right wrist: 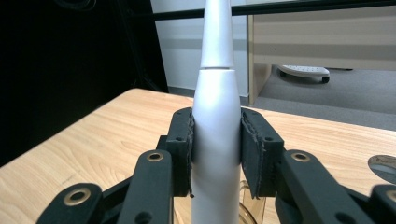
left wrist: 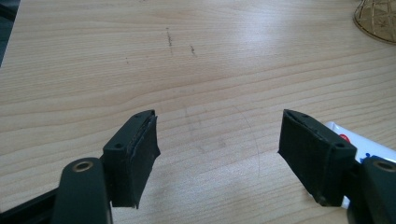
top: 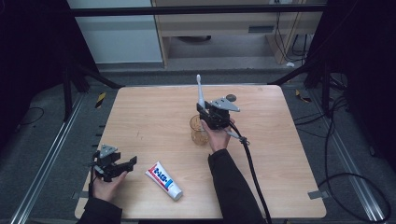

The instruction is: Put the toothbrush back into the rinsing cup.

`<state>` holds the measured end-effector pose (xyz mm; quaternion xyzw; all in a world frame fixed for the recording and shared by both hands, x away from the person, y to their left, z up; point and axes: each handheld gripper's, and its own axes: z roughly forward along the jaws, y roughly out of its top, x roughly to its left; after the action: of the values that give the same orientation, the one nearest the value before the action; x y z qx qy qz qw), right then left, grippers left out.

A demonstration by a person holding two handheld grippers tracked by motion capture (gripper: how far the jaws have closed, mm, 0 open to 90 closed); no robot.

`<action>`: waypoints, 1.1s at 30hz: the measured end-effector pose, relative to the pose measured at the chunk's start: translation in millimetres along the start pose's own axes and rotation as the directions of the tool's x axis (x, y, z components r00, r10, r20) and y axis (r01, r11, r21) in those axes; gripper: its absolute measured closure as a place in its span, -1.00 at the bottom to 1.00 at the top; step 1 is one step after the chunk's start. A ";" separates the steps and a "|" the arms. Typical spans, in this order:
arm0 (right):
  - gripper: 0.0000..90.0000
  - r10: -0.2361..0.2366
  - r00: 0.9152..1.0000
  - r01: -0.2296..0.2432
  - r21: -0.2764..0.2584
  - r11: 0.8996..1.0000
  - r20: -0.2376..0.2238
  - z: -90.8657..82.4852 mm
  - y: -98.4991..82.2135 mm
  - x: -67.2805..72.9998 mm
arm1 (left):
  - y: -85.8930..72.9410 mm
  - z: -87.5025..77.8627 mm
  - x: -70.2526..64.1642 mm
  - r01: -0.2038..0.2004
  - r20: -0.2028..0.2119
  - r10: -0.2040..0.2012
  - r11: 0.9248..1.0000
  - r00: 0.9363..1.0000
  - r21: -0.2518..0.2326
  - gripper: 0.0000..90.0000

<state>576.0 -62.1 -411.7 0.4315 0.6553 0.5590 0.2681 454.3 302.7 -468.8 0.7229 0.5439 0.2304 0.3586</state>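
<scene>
1. Right gripper [top: 204,113] has the electric toothbrush [top: 200,90] clamped at the thick white handle, both pads flat against its sides. In the right gripper view the body [right wrist: 215,140] stands upright between the jaws, neck tapering up above them.

2. Landmark is the amber glass cup [top: 199,130] near the middle of the wooden table [top: 154,116]. The toothbrush hangs directly over that cup, lower end at or just inside the rim; exactly how deep is hidden by the gripper. Bristle head points up, well above the cup.

3. Left gripper [top: 122,166] sits low, well to the near-left of the cup, jaws spread wide and holding nothing. Its own view looks across bare wood between the pads [left wrist: 135,154].

4. Toothpaste tube [top: 163,180] lies flat, nearer the person than the cup, just beside the left gripper; its edge [left wrist: 369,144] peeks past one jaw.

5. A small dark round object [top: 231,98] lies on the table beyond the cup; I can't tell what it is.

6. Handling call: the toothbrush looks rigid, smooth and likely slick, with the weight probably in the handle. The present grip on the widest part seems right; the slim neck would pivot.

7. The cup looks thin and tippable, so a straight, gentle descent is advisable; a sideways nudge on the rim could topple it.
</scene>
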 end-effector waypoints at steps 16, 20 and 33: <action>0.48 -0.005 1.000 0.004 0.077 0.997 0.011 -5.6 -5.9 -7.5 | 0.0 0.5 -0.5 -0.001 0.000 0.001 1.000 1.000 0.003 -0.39; 0.48 -0.011 1.000 0.009 0.096 0.995 0.014 -6.4 -8.5 -10.0 | 0.0 0.5 -0.4 0.002 0.001 -0.002 1.000 1.000 0.000 -0.39; 0.48 -0.034 0.999 0.032 0.153 0.988 0.015 -4.2 -15.7 -10.1 | -0.1 0.5 -0.5 0.001 0.000 -0.001 1.000 1.000 0.001 -0.39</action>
<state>573.2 -72.9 -427.2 0.4448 0.7009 0.4988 0.2492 454.4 302.1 -469.2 0.7228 0.5442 0.2299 0.3584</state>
